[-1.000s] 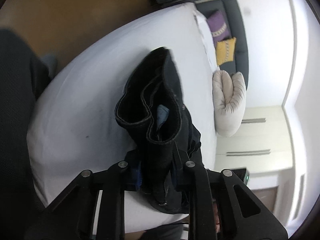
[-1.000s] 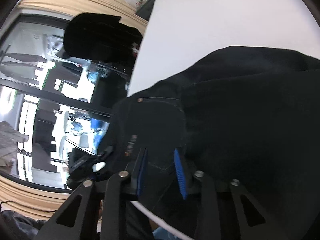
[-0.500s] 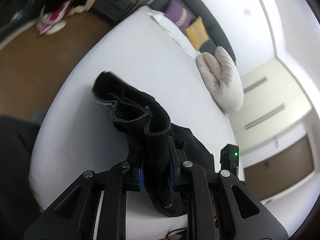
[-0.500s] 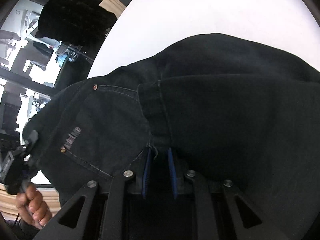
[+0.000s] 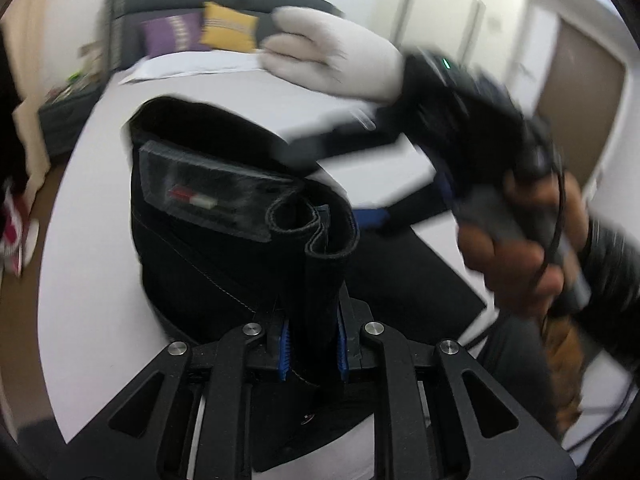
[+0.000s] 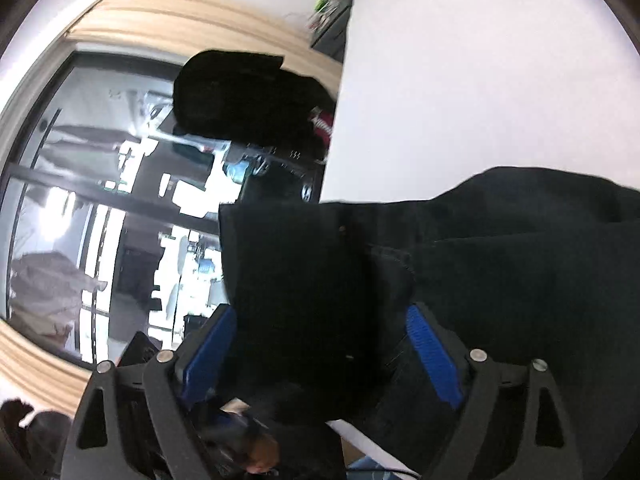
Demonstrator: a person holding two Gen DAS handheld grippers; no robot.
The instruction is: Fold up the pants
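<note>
The white bed [image 5: 100, 184] carries the black pants [image 5: 208, 264], their waistband end raised off the sheet. The left gripper [image 5: 311, 354] is clamped tight on a bunched waistband fold; the right gripper [image 6: 320, 344] stands spread wide, fabric between its pads but unpinched. Best to regrip the far waistband corner before laying the halves together evenly.

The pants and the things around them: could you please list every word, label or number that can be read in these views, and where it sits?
None can be read.
Tag inside the pants' waistband: red and white marks, too blurred to read.
Red cloth past the bed edge: white marks, too small and blurred to read.
Right gripper: a green light, no text.
Left gripper, shut on the pants: no text.
</note>
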